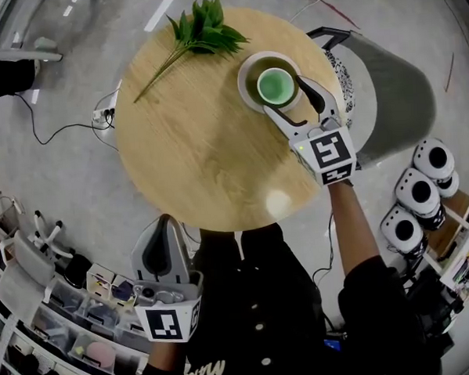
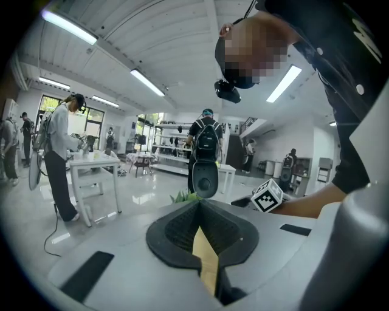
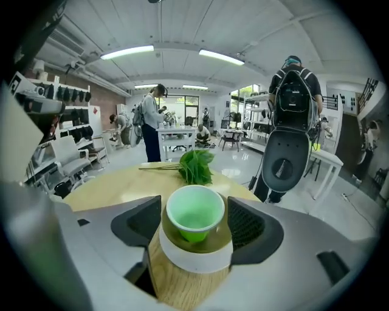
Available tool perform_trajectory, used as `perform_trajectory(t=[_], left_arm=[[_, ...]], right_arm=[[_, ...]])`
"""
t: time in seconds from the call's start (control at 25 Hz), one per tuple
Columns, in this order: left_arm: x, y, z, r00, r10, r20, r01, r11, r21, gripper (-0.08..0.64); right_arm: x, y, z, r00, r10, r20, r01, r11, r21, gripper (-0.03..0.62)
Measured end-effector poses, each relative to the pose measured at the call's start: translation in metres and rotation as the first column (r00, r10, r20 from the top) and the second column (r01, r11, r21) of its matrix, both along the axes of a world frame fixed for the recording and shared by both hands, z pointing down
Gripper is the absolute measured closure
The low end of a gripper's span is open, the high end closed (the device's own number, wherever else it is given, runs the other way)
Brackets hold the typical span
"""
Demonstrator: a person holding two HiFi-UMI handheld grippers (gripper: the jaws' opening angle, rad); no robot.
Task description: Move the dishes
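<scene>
A white bowl (image 1: 244,76) with an olive inside stands at the far right of the round wooden table (image 1: 201,153). A light green cup (image 1: 275,85) sits inside it. My right gripper (image 1: 286,95) is open at the bowl's near side, one jaw on each side of it. In the right gripper view the bowl (image 3: 194,258) and cup (image 3: 194,209) lie between the pads of the right gripper (image 3: 194,228), with no clear contact. My left gripper (image 1: 164,226) hangs below the table's near edge, shut and empty. The left gripper (image 2: 200,206) looks level across the tabletop.
A leafy green sprig (image 1: 203,31) lies at the table's far side. A grey chair (image 1: 394,88) stands right of the table. White round devices (image 1: 415,189) sit on the floor at right, and shelves with bins (image 1: 76,309) at lower left. People stand in the background.
</scene>
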State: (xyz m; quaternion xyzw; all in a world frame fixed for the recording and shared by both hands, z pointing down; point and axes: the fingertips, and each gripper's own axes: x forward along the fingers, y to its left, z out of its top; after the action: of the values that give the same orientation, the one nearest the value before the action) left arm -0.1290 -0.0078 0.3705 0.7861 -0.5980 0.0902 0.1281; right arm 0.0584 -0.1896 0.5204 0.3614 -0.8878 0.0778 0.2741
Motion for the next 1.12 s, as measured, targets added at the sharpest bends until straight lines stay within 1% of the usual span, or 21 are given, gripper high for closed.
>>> perform_trajectory(t=[0.16,0.28,0.4,0.48,0.52,0.68,0.8,0.92,1.04,1.12], left_arm=[[-0.002,0.000,0.009,1.000,-0.007,-0.001,0.007,1.000,-0.019,0.543],[0.000,0.000,0.013,1.000,-0.010,-0.005,0.009,1.000,-0.030,0.543],[0.002,0.001,0.017,1.000,-0.007,-0.003,0.006,0.999,-0.040,0.543],[0.003,0.003,0.019,1.000,-0.005,0.000,0.005,0.999,-0.049,0.543],[0.004,0.004,0.019,1.000,-0.005,0.001,0.005,0.999,-0.053,0.543],[0.005,0.003,0.021,1.000,-0.004,0.000,0.004,0.999,-0.053,0.543],[0.006,0.003,0.021,1.000,-0.003,0.006,0.004,0.999,-0.049,0.543],[0.008,0.002,0.015,1.000,-0.002,0.005,0.002,0.999,-0.033,0.543],[0.012,0.001,0.003,1.000,0.006,0.005,-0.006,1.000,-0.008,0.543],[0.015,0.001,-0.006,1.000,0.015,0.006,-0.015,1.000,0.007,0.543]], right_arm=[[-0.004,-0.005,0.012,1.000,-0.012,-0.024,0.012,1.000,0.000,0.237],[-0.006,-0.009,0.014,1.000,-0.013,-0.020,0.013,1.000,0.000,0.209],[-0.011,-0.012,0.017,0.999,-0.033,-0.018,0.032,0.999,-0.007,0.202],[-0.013,-0.013,0.017,0.999,-0.042,-0.025,0.041,0.999,-0.005,0.212],[-0.013,-0.013,0.017,0.999,-0.042,-0.028,0.042,0.999,-0.001,0.235],[-0.013,-0.017,0.013,0.999,-0.032,-0.023,0.033,0.999,0.028,0.236],[-0.011,-0.017,0.001,1.000,-0.023,-0.001,0.023,0.998,0.052,0.236],[-0.006,-0.011,-0.024,0.999,-0.008,0.045,0.005,0.997,0.080,0.238],[0.004,0.003,-0.060,0.995,-0.007,0.103,-0.009,0.988,0.155,0.238],[0.014,0.019,-0.078,0.993,0.002,0.116,-0.023,0.983,0.180,0.238]])
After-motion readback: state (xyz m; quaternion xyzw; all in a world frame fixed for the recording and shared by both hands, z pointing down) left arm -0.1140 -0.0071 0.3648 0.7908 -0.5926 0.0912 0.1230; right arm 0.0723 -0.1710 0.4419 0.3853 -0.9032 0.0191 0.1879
